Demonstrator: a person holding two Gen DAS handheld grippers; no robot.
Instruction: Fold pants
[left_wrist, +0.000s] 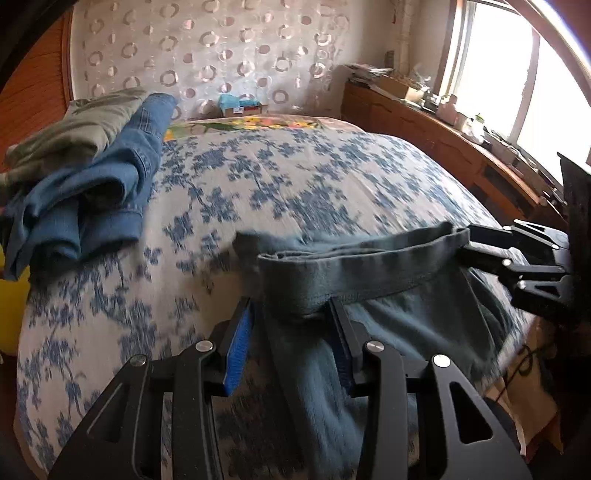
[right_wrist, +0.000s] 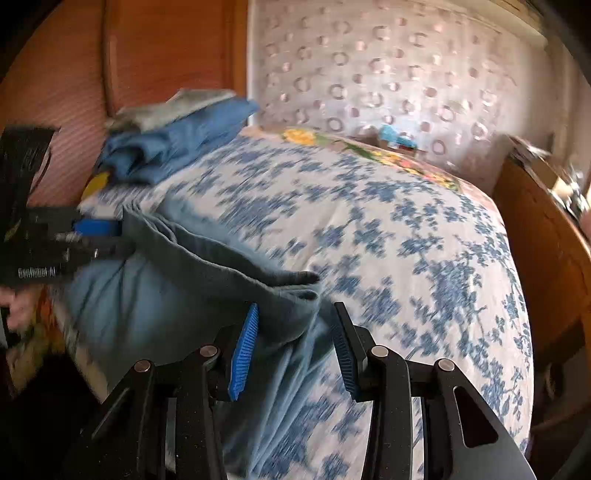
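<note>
Grey-teal pants (left_wrist: 369, 280) hang by their waistband over the near edge of the bed. My left gripper (left_wrist: 291, 314) holds one end of the waistband between its blue pads. My right gripper (right_wrist: 295, 325) holds the other end (right_wrist: 291, 314); it shows at the right in the left wrist view (left_wrist: 476, 243). The left gripper shows at the left in the right wrist view (right_wrist: 110, 236), clamped on the waistband. The band is stretched between the two grippers, and the legs hang below, mostly hidden.
The bed (left_wrist: 277, 177) has a white cover with blue flowers. A pile of folded jeans and a green garment (left_wrist: 92, 177) lies at its far left. A wooden dresser (left_wrist: 443, 140) with clutter stands at the right under a window.
</note>
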